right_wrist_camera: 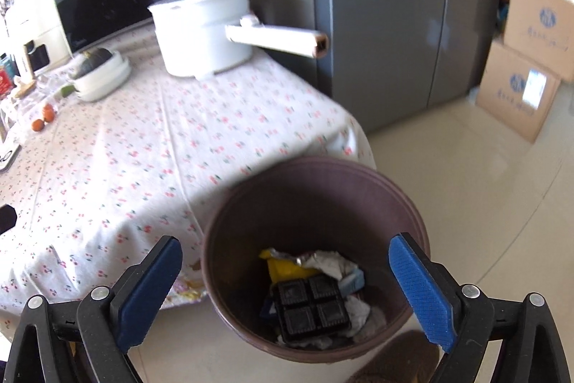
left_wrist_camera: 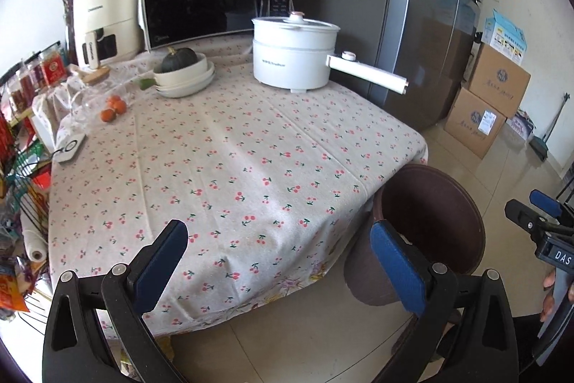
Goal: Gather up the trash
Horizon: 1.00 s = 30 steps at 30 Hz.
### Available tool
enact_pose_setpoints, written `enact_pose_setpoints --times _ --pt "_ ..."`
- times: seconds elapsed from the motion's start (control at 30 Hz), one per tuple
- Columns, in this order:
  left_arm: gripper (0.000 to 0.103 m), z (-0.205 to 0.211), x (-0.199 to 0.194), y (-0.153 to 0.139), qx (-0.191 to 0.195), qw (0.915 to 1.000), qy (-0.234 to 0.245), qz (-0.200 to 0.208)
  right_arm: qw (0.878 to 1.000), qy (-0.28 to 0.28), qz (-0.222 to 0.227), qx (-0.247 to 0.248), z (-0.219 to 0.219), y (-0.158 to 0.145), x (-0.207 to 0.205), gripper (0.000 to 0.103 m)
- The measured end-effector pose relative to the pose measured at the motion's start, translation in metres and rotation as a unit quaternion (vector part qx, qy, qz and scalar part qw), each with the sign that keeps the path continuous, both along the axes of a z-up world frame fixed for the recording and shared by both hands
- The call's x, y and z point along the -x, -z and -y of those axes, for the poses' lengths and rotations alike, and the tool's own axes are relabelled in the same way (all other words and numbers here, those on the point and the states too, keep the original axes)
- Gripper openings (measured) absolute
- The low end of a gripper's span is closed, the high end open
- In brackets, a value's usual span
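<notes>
Right gripper (right_wrist_camera: 285, 289): jaws spread wide, nothing held. Directly between and just beyond my fingers stands the brown bin (right_wrist_camera: 401, 203), on the floor against the table corner. Inside it: a black four-cell tray (right_wrist_camera: 310, 307), yellow wrapper (right_wrist_camera: 283, 270), crumpled foil (right_wrist_camera: 323, 259) and white paper scraps.

Left gripper (left_wrist_camera: 280, 261): jaws also wide apart, empty. Ahead of them, the cherry-print tablecloth (left_wrist_camera: 233, 160); the bin (left_wrist_camera: 430, 221) sits just behind my right-hand finger. Far beyond the jaws: white pot (left_wrist_camera: 294, 52), microwave (left_wrist_camera: 208, 2), bowl with squash (left_wrist_camera: 184, 70).
</notes>
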<state>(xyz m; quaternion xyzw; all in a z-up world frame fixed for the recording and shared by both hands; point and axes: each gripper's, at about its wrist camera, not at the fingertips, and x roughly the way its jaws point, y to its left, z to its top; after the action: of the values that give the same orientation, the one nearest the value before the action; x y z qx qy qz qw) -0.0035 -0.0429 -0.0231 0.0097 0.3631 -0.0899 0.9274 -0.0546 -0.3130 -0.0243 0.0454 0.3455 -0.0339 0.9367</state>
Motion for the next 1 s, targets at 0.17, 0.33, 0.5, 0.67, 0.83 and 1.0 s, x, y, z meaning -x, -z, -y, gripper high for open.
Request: enact_pose_setpoints --times 0.17,0.33,0.5,0.67,0.83,1.0 --pt "0.103 -0.012 0.027 -0.013 0.008 0.9995 -0.012 0.027 0.997 -0.011 0.052 0.051 -0.033 -0.017 0.021 0.102" --pt "0.103 -0.025 0.048 -0.028 0.022 0.9976 -0.022 0.062 0.993 -0.018 0.082 0.079 -0.055 -0.028 0.031 0.102" --pt "0.103 -0.032 0.055 -0.036 0.027 0.9957 -0.027 0.084 0.992 -0.026 0.096 0.074 -0.068 -0.032 0.028 0.102" --pt "0.103 -0.037 0.057 -0.039 0.03 0.9948 -0.032 0.092 0.992 -0.03 0.094 0.075 -0.074 -0.03 0.025 0.102" --pt "0.103 -0.035 0.058 -0.039 0.024 0.9944 -0.031 0.098 0.992 -0.03 0.092 0.078 -0.076 -0.027 0.025 0.102" --pt "0.103 -0.032 0.058 -0.038 0.023 0.9948 -0.025 0.096 0.993 -0.025 0.091 0.072 -0.071 -0.027 0.027 0.102"
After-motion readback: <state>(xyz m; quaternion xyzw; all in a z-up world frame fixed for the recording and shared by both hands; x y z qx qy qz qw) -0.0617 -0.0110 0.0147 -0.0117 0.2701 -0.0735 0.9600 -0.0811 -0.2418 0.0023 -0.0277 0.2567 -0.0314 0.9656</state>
